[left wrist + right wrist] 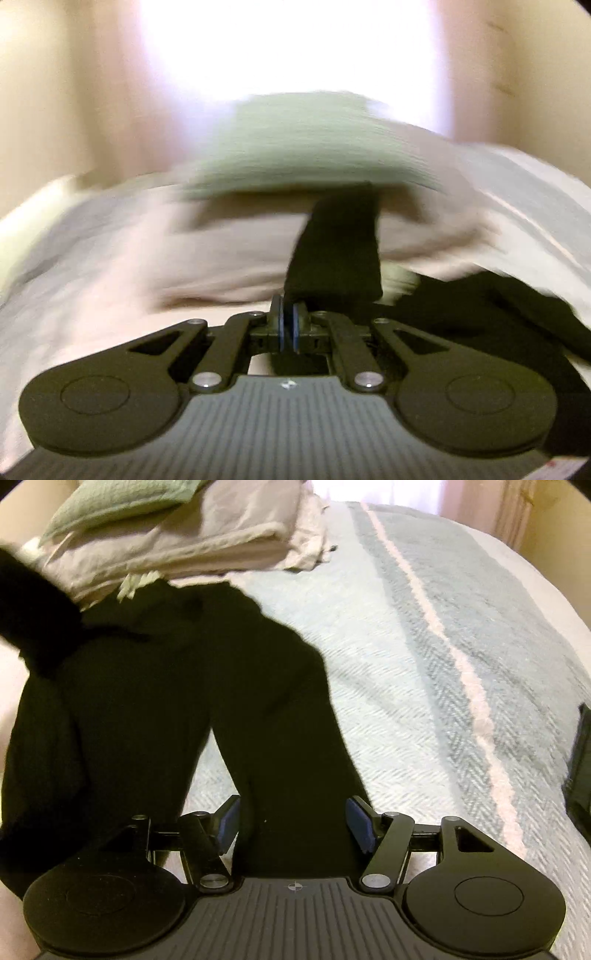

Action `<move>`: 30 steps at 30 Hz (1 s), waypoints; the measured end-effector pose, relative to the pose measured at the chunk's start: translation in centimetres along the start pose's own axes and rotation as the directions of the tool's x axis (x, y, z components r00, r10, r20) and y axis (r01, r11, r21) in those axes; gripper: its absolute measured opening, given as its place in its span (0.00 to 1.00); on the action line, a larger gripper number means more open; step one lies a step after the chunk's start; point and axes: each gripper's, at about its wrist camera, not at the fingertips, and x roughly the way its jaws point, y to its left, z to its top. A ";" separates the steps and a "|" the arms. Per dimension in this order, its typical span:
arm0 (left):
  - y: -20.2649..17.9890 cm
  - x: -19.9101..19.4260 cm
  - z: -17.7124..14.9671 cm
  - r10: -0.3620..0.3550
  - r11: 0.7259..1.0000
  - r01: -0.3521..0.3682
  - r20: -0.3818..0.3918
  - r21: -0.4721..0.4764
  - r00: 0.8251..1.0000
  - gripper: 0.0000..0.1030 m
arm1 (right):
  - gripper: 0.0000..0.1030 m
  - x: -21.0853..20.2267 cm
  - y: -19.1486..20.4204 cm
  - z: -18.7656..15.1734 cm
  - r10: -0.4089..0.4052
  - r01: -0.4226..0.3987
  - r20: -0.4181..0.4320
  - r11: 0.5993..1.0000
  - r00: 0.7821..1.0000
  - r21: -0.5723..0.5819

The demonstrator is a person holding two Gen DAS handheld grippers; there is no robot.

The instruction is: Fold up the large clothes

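- No readable text, label, brand or number is being shown in either wrist view.
- Only a small crosshair mark is being displayed on each gripper's ribbed housing.

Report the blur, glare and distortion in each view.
Left wrist: heavy motion blur smears the folded pile, the window is blown out white. Right wrist: mostly sharp, the black garment shows no detail, fisheye bends the blanket stripes.
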 end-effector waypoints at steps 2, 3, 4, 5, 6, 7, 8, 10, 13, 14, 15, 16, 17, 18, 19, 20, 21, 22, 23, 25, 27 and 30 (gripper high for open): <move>7.0 -1.0 -0.6 0.161 0.982 -0.163 -0.027 -0.097 0.987 0.04 | 0.57 -0.8 0.2 0.2 0.001 -0.001 0.010 1.000 1.000 0.009; 9.8 -1.2 -1.2 0.225 0.963 -0.233 -0.068 -0.135 0.972 0.05 | 0.58 -1.2 0.6 0.2 -0.002 0.002 0.015 1.000 1.000 0.008; 12.2 -1.5 -2.1 0.278 0.942 -0.294 -0.118 -0.160 0.953 0.11 | 0.58 -1.6 1.1 0.1 -0.002 0.002 0.018 1.000 1.000 0.006; 14.0 -1.9 -3.4 0.318 0.921 -0.346 -0.164 -0.180 0.934 0.21 | 0.58 -1.8 1.6 0.0 0.006 -0.006 0.019 1.000 1.000 0.006; 15.2 -2.6 -4.8 0.347 0.900 -0.387 -0.208 -0.201 0.915 0.24 | 0.58 -2.2 2.2 -0.3 0.019 -0.019 0.019 1.000 1.000 0.009; 15.6 -3.3 -6.2 0.348 0.888 -0.402 -0.247 -0.222 0.905 0.25 | 0.58 -2.6 2.9 -0.7 0.033 -0.033 0.016 0.999 0.999 0.009; 15.3 -4.0 -7.4 0.331 0.887 -0.396 -0.272 -0.236 0.904 0.28 | 0.58 -2.9 3.7 -1.1 0.046 -0.046 0.008 0.999 0.999 0.010; 13.0 -5.2 -9.6 0.284 0.906 -0.358 -0.306 -0.224 0.909 0.29 | 0.58 -3.6 5.3 -2.1 0.083 -0.083 0.000 0.996 0.997 0.012; 6.8 -6.0 -12.2 0.116 0.956 -0.203 -0.362 -0.212 0.925 0.30 | 0.58 -3.7 7.8 -3.9 0.146 -0.146 -0.044 0.989 0.988 0.001; 3.8 -5.8 -12.7 0.040 0.971 -0.125 -0.373 -0.206 0.927 0.33 | 0.58 -3.6 8.5 -4.5 0.160 -0.160 -0.062 0.987 0.985 0.000; 1.0 -5.8 -12.9 -0.030 0.980 -0.045 -0.374 -0.191 0.927 0.35 | 0.58 -3.5 9.0 -5.1 0.171 -0.172 -0.076 0.985 0.982 0.000; -1.9 -5.9 -12.8 -0.088 0.985 0.026 -0.364 -0.172 0.927 0.40 | 0.58 -3.3 9.4 -5.8 0.177 -0.177 -0.087 0.984 0.980 0.010; -5.0 -6.0 -12.8 -0.148 0.984 0.101 -0.352 -0.149 0.924 0.44 | 0.58 -3.2 9.5 -6.2 0.180 -0.178 -0.094 0.984 0.979 0.027; -7.9 -5.8 -12.6 -0.211 0.976 0.179 -0.343 -0.122 0.915 0.45 | 0.58 -3.0 9.6 -6.6 0.188 -0.183 -0.101 0.982 0.977 0.055; -10.5 -5.4 -12.4 -0.270 0.963 0.250 -0.339 -0.100 0.901 0.47 | 0.58 -2.8 9.6 -7.0 0.198 -0.191 -0.105 0.978 0.975 0.080; -12.7 -4.8 -12.2 -0.313 0.949 0.302 -0.338 -0.085 0.888 0.53 | 0.58 -2.7 9.6 -7.3 0.208 -0.198 -0.107 0.975 0.972 0.099; -15.2 -4.4 -12.2 -0.351 0.935 0.348 -0.336 -0.072 0.874 0.55 | 0.58 -2.5 9.7 -7.5 0.215 -0.203 -0.111 0.973 0.970 0.108; -17.1 -3.8 -12.2 -0.385 0.920 0.386 -0.339 -0.067 0.858 0.58 | 0.58 -2.4 9.9 -7.8 0.218 -0.206 -0.119 0.973 0.969 0.106; -19.0 -3.1 -12.4 -0.416 0.905 0.421 -0.349 -0.067 0.840 0.59 | 0.58 -2.2 10.0 -7.9 0.221 -0.209 -0.126 0.972 0.967 0.103; -22.4 -1.4 -12.7 -0.444 0.883 0.468 -0.382 -0.033 0.810 0.59 | 0.58 -1.9 10.2 -8.3 0.231 -0.218 -0.121 0.969 0.965 0.113; -25.3 0.4 -13.0 -0.433 0.872 0.487 -0.397 0.041 0.809 0.59 | 0.58 -1.6 10.2 -8.6 0.230 -0.216 -0.116 0.969 0.966 0.116; -27.9 1.4 -13.7 -0.406 0.851 0.508 -0.446 0.133 0.798 0.59 | 0.58 -1.8 9.5 -9.2 0.234 -0.221 -0.091 0.966 0.968 0.137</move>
